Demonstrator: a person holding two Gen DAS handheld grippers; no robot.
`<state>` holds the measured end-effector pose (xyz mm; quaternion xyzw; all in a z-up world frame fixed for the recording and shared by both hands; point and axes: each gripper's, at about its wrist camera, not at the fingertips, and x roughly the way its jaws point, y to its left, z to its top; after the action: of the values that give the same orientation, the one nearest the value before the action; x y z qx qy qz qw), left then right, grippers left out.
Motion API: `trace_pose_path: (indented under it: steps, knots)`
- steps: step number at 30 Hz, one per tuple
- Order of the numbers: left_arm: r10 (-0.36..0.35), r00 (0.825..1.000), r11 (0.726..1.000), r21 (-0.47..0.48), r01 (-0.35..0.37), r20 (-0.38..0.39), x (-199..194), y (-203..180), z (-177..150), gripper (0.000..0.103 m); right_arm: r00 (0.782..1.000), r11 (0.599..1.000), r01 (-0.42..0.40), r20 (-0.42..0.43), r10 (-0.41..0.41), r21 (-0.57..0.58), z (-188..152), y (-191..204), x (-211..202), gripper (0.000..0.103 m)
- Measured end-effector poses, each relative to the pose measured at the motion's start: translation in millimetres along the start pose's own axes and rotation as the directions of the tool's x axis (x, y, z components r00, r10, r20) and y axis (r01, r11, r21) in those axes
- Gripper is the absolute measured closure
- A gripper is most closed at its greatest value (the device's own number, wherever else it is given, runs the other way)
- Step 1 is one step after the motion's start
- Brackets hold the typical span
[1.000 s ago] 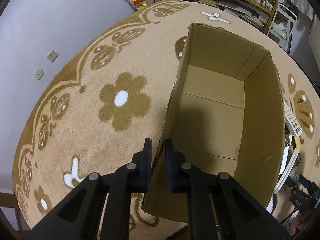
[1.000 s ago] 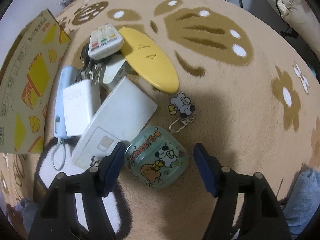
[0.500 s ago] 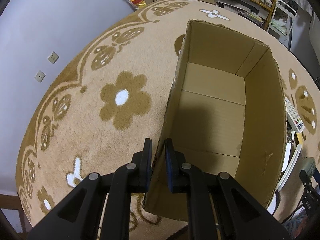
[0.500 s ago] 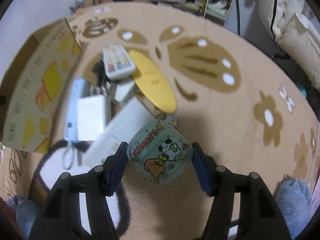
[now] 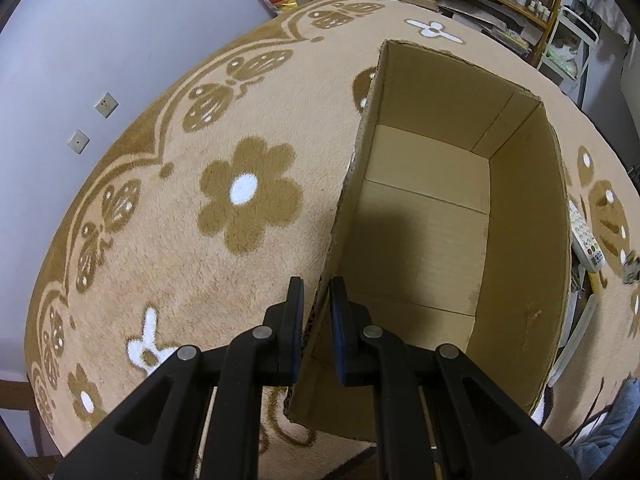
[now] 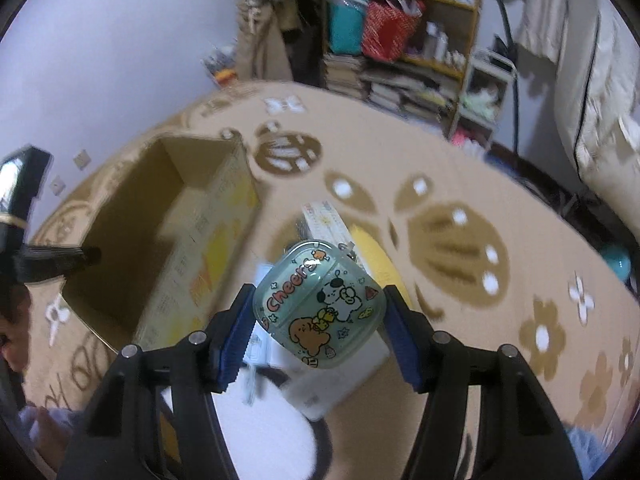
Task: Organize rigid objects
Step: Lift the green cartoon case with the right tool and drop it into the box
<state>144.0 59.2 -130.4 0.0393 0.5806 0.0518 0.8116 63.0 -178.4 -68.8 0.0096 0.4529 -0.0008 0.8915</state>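
Right gripper [image 6: 316, 312] has the green case [image 6: 318, 304] clamped between its pads, dead center of its frame, up off the rug [image 6: 460, 184]. Left gripper [image 5: 316, 320] is pinched tight on the box [image 5: 520, 240] wall, bottom middle.

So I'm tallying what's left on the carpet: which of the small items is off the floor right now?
The pale green "Cheers" case with cartoon dogs: the right gripper grips it clear of the remote, yellow oval and white boxes lying below.
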Motion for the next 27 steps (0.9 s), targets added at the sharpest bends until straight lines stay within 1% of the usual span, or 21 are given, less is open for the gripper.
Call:
trace_pose_path:
  steps: [4,7,10,13,16,20,23,27]
  knots:
    - [0.010,1.000,1.000,-0.008,-0.010,0.000,1,0,1,0.091,0.997,0.998,-0.061,0.052,0.061,-0.015,24,15,-6,0.036]
    - [0.008,1.000,1.000,-0.006,-0.008,-0.001,1,1,1,0.091,0.993,0.996,-0.080,0.083,0.082,-0.033,42,26,-7,0.036]
    - [-0.003,1.000,1.000,-0.012,0.003,-0.004,1,3,2,0.091,0.985,0.993,-0.110,0.125,0.116,-0.050,60,38,-11,0.036]
    - [-0.007,1.000,1.000,-0.016,0.006,-0.006,1,4,2,0.091,0.972,0.987,-0.156,0.172,0.162,-0.048,74,48,-15,0.036]
    - [-0.005,1.000,1.000,-0.021,0.005,-0.007,3,5,3,0.090,0.955,0.975,-0.218,0.194,0.223,-0.045,80,55,-18,0.036]
    - [-0.016,1.000,1.000,-0.027,0.016,-0.010,3,6,4,0.090,0.939,0.962,-0.269,0.208,0.273,-0.047,86,68,-20,0.036]
    - [-0.017,1.000,1.000,-0.027,0.016,-0.010,3,6,3,0.090,0.931,0.954,-0.296,0.212,0.299,-0.043,87,76,-17,0.036]
    - [-0.018,1.000,1.000,-0.025,0.018,-0.012,3,6,3,0.090,0.927,0.946,-0.323,0.192,0.321,-0.025,84,83,-7,0.036]
